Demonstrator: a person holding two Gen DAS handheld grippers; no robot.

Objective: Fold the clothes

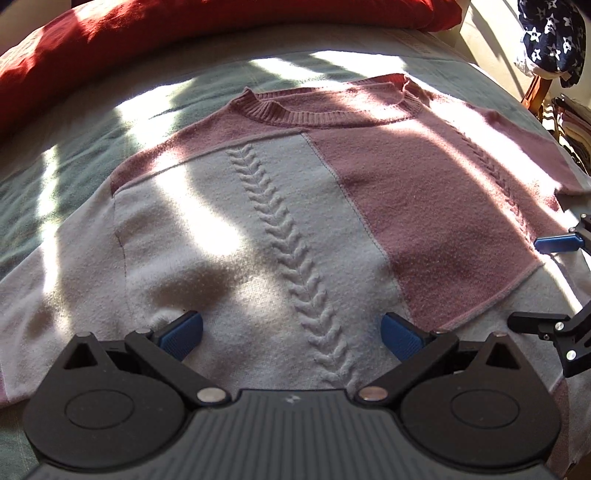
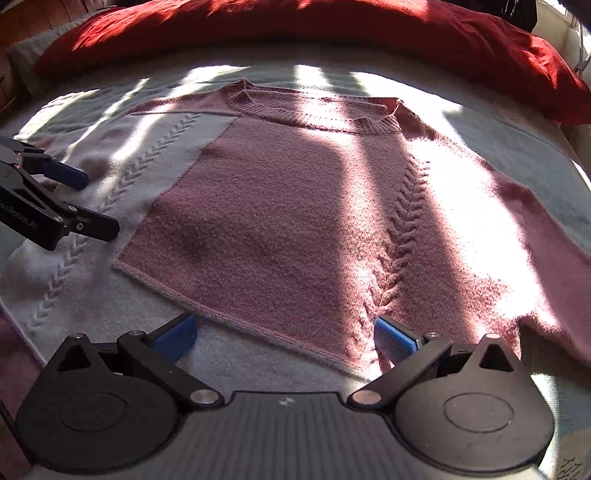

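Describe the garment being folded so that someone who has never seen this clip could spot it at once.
On the pale green bedspread, in front of the red pillow, a knit sweater lies flat with its ribbed collar toward the pillow. Unlike the plain bedding around it, it is colour-blocked in dusty pink and white, with braided cable stitches running down it.

Lighting: hard sunlight in streaks across the sweater [image 1: 280, 206] and bed [image 1: 74, 155], entering from the far side. Sunlit patches overexposed to white, knit texture lost there. Long dark band shadows alternate with the glare; red pillow [image 2: 332, 40] half in shade. Focus: sharp at centre, cable stitch legible. Distortion: strong fisheye bowing at edges; corners slightly soft and dim.
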